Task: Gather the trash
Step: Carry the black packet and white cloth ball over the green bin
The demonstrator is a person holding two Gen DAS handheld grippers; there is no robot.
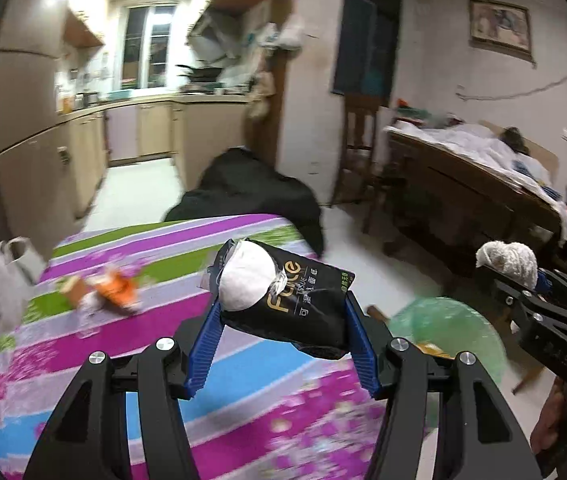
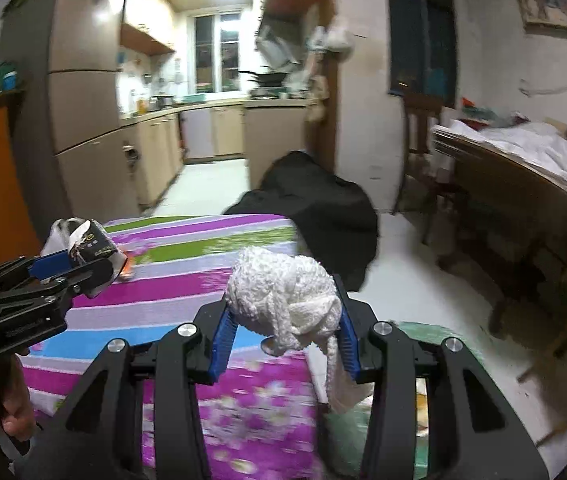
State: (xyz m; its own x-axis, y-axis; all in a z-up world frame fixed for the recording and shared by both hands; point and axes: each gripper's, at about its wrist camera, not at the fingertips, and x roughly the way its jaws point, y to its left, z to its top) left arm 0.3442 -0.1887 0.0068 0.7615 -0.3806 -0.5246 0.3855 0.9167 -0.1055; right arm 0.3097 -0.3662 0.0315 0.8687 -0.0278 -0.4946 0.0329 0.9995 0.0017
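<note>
- My left tool (image 1: pixel 283 316) is clamped on a black plastic tissue pack with gold lettering (image 1: pixel 303 304); a white wad of tissue bulges from its torn end, and the blue pads press both sides.
- My right tool (image 2: pixel 283 320) grips a crumpled white paper towel (image 2: pixel 283 300), one strand hanging down past the right pad.
- Both loads sit above the tabletop with the striped pink, green and blue floral cloth (image 1: pixel 163 340).
- An orange snack wrapper (image 1: pixel 115 288) lies on the cloth, blurred, well apart from both tools.
- A white plastic bag (image 1: pixel 3 288) hangs at the tabletop's left edge.
- A bin lined with a green plastic bag (image 1: pixel 451 332) stands on the floor just beside the tabletop's right edge, between my tools in the left view.
- A black draped heap (image 2: pixel 315 208) rises behind the tabletop's far edge.
</note>
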